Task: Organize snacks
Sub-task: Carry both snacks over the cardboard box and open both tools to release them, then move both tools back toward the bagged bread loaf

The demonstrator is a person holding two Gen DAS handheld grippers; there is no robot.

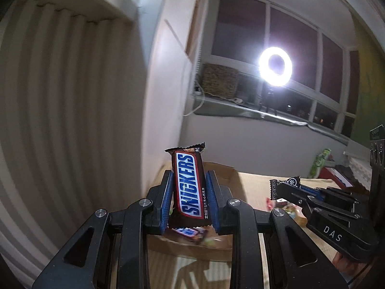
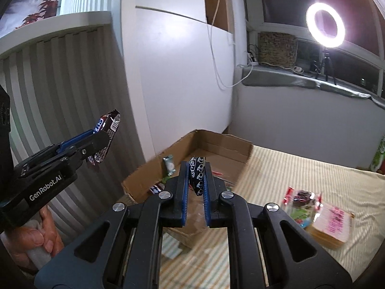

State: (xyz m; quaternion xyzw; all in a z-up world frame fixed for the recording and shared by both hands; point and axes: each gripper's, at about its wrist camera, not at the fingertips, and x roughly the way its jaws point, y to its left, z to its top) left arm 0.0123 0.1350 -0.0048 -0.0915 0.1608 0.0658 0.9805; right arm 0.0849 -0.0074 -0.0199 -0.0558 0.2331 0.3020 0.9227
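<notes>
My left gripper [image 1: 190,180] is shut on a Snickers bar [image 1: 190,187], held upright above the open cardboard box [image 1: 223,171]. From the right wrist view the left gripper [image 2: 102,139] shows at the left with the bar [image 2: 109,130] in it. My right gripper [image 2: 196,168] is shut on a small black snack packet with white print [image 2: 197,175], held over the box [image 2: 216,144]. In the left wrist view the right gripper [image 1: 284,185] holds that packet [image 1: 286,184]. Another Snickers bar [image 1: 190,232] and a green-white candy [image 2: 169,165] lie in the box.
Loose snacks [image 2: 300,202] and a pink-labelled packet [image 2: 332,224] lie on the striped cloth at the right. A green bottle [image 2: 379,156] stands at the far right. A ring light [image 2: 324,25] and a woven basket [image 2: 276,48] stand on the window sill.
</notes>
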